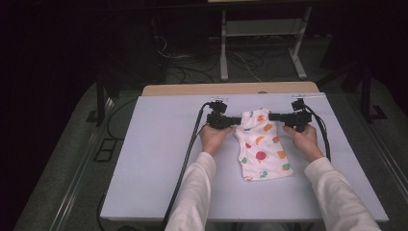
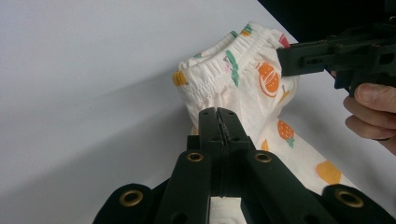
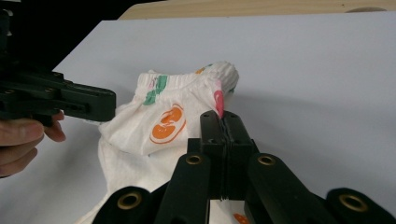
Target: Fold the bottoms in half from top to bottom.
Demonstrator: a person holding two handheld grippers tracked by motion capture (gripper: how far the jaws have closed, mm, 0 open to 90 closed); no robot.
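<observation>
Sleeves [image 1: 202, 183], pale, come in from bottom of high view, one forearm per side. Hands sit mid-worktop: left hand [image 1: 213, 137] and right hand [image 1: 302, 139], each w/ black tongs pointing inward toward each other.

Garment [image 1: 262, 144]: small white kids' shorts w/ orange, red, green fruit print. Lies on white worktop [image 1: 154, 159] roughly centre, hem end nearer the person, elastic waistband [image 2: 219, 70] at far end, lifted and bunched between the two tongs.

Left tongs [image 1: 236, 120]: jaws closed flat together in left gripper view, pinching cloth at left side of waist. Cloth shows under the jaws too.

Right tongs [image 1: 272, 116]: jaws also pressed together in right gripper view, clamped on waistband edge at right side, next to red print.

Each gripper view shows the other tongs farther off, biting the opposite side of the waist, w/ fingers [image 2: 371, 109] wrapped on its handle.

Cables [image 1: 190, 149] trail from both tongs back along worktop toward the near edge.

Beyond worktop: wood strip [image 1: 231, 89] at far edge, then dark floor w/ loose wires and white frame legs [image 1: 223, 48].
</observation>
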